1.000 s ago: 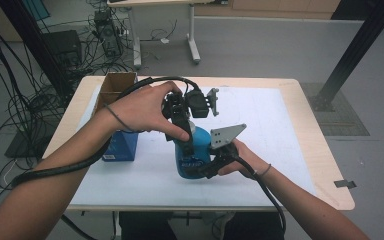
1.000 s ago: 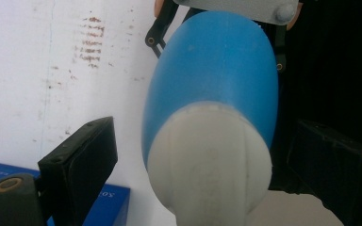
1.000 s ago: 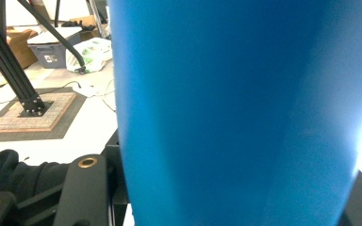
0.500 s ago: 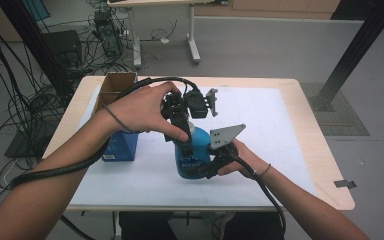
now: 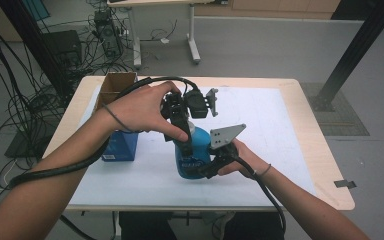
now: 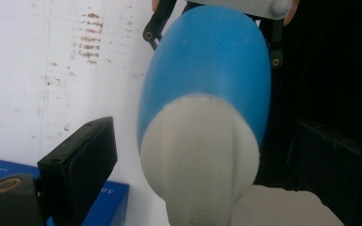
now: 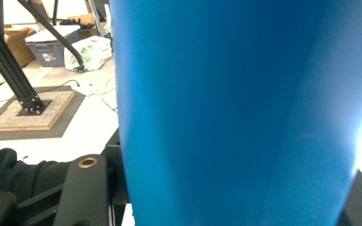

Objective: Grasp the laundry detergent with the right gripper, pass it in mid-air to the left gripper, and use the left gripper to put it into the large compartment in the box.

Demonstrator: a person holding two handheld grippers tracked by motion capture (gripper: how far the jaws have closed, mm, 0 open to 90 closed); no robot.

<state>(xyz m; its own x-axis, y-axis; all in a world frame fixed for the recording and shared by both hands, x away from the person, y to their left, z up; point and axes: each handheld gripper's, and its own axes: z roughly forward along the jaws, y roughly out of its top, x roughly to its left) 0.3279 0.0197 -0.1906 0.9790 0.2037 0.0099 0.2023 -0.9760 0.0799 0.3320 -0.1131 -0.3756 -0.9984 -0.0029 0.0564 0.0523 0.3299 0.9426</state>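
A blue bottle [image 5: 196, 152] stands upright on the white mat [image 5: 270, 130] near the table's middle. My right gripper [image 5: 202, 162] comes in from the front right and is shut on the bottle's body; in the right gripper view the blue wall [image 7: 235, 108] sits between the two black jaws. My left gripper [image 5: 182, 127] hangs over the bottle from above. In the left gripper view its jaws stand open on either side of the white cap [image 6: 199, 155], with a small gap on each side. In the high view the hand hides the cap.
A blue box [image 5: 120, 147] lies on the mat left of the bottle, also in the left gripper view [image 6: 108, 207]. Behind it an open cardboard box [image 5: 115, 86] stands at the table's back left. Cables trail off the left edge.
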